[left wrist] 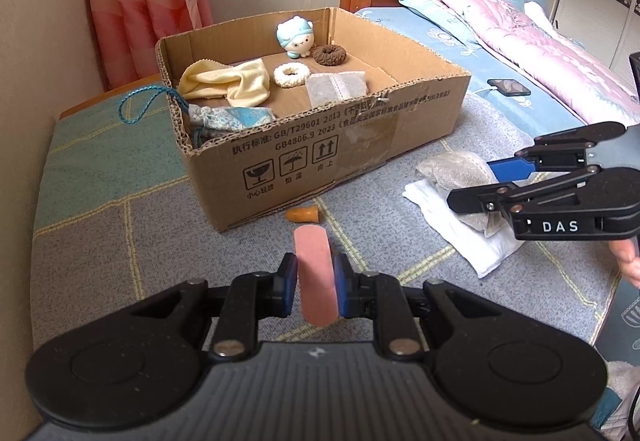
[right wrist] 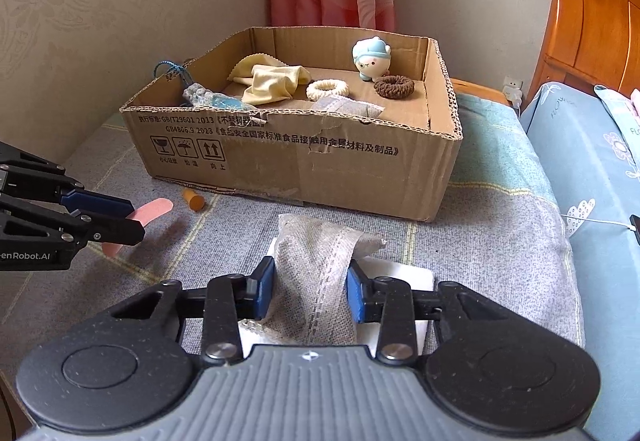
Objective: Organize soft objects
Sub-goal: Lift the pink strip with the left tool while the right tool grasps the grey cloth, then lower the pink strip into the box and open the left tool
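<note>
Both tools tilted downward: left tool (left wrist: pixel 316 287) pinching pink strip (left wrist: pixel 313 261), right tool (right wrist: pixel 311 291) around pouch (right wrist: pixel 316 273).

- The left gripper (left wrist: pixel 316 287) clamps a flat pink oval pad (left wrist: pixel 314 273) between its blue pads.
- An open brown cardboard box (left wrist: pixel 320 145) sits beyond on the grey patchwork bed cover (left wrist: pixel 160 233).
- A small orange cone-shaped plug (left wrist: pixel 303 215) lies just before the box.
- The right gripper (left wrist: pixel 474 181) reaches over a grey mesh fabric pouch (left wrist: pixel 452 167) lying on a folded white cloth (left wrist: pixel 460 237).
</note>
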Tool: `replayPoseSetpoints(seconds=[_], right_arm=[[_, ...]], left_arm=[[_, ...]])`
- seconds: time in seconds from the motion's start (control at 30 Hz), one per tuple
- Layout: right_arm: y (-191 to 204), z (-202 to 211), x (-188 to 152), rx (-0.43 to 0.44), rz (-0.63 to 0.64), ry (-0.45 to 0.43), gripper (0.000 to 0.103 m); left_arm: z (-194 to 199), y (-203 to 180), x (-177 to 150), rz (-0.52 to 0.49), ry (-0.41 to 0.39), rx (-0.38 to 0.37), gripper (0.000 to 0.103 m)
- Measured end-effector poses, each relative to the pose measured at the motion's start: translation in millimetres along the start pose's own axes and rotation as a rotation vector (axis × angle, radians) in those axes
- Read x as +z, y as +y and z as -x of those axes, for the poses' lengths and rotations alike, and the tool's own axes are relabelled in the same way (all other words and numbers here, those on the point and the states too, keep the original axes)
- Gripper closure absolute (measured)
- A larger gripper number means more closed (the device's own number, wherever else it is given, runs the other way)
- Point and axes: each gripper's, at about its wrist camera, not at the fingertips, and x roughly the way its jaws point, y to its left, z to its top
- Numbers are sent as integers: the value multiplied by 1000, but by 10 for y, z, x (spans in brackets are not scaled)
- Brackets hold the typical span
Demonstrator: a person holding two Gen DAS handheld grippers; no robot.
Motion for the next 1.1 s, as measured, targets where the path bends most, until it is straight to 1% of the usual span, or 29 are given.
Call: replayPoseSetpoints(seconds=[0.27, 0.5, 0.67, 0.8, 0.9, 1.0, 1.03, 1.07, 1.1], right_arm=[[0, 164, -12, -10, 17, -22, 64], [-8, 362, 24, -25, 54, -55, 64], [-46, 523, 107, -36, 86, -101, 64], [-98, 615, 195, -41, 99, -134, 64], [-132, 659, 245, -49, 107, -156, 64], [-163, 675, 286, -52, 116, -166, 64], [-168, 670, 296, -54, 118, -168, 64], [-177, 668, 303, -55, 120, -168, 64], [-184, 665, 311, -56, 122, -169, 64]], left_arm=[[130, -56, 26, -1, -14, -18, 85], [318, -153, 165, -18, -57, -42, 85], [407, -198, 455, -52, -126, -29, 85], [381, -210, 769, -77, -179, -23, 85], [249, -199, 1014, -91, -197, -8, 85], [21, -143, 1234, -74, -195, 6, 84], [-58, -114, 1283, -63, -202, 17, 83], [-126, -92, 1317, -60, -211, 28, 78], [-189, -68, 1342, -55, -212, 37, 63]])
